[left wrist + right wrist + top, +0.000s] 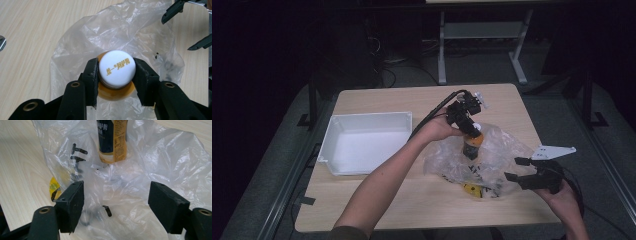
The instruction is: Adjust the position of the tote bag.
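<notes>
Fingers (91, 75) of left gripper (117, 77) clamp bottle (117, 68) cap

Two hand-held grippers, matte black: the left gripper (471, 131) trails a black cable and carries white fittings on top, while the right gripper (518, 169) bears a pale grey three-cornered plate. Brass-ringed screw holes mark the blocky jaws. Bare forearms; an olive sleeve edge.

Orange bottle (115, 93) with white cap (117, 68) bearing orange lettering and a dark label, upright inside a crumpled clear plastic bag (497, 155) with black marks, bag lying on the table's right half, cap clamped between the pads of the left claw (117, 72).
</notes>
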Available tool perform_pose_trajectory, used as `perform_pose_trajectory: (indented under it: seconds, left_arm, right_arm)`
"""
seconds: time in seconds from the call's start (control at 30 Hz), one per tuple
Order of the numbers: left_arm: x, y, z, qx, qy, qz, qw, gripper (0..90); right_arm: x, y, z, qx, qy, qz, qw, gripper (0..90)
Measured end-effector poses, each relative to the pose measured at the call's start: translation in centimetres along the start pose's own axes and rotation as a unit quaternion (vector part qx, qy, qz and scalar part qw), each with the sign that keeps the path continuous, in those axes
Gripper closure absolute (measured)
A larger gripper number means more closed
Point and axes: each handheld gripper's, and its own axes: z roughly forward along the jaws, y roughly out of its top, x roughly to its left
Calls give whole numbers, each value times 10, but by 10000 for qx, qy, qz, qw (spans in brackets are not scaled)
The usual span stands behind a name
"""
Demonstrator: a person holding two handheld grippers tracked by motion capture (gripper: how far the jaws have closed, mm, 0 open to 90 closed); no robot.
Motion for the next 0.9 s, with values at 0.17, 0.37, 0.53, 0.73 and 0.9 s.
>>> perform_pose_trajectory:
  seconds: [0.17,0.37,0.53,0.73,0.9]
  left_arm:
    - [-1,0,0,12,25,18,10000,578]
    - [-1,1,0,-12,77,-45,10000,585]
    - [-3,3,0,44,151,-22,9999,590]
    - [-6,4,0,72,174,-35,9998,591]
    - [-9,8,-5,1,137,-41,9999,591]
  right_arm:
    - [0,0,1,12,27,-27,10000,281]
    - [1,0,2,44,34,-6,10000,276]
    - [1,0,3,39,6,-10,10000,268]
    - [0,-1,0,-12,-42,48,10000,267]
    - [-3,-2,-2,-38,-82,84,9999,266]
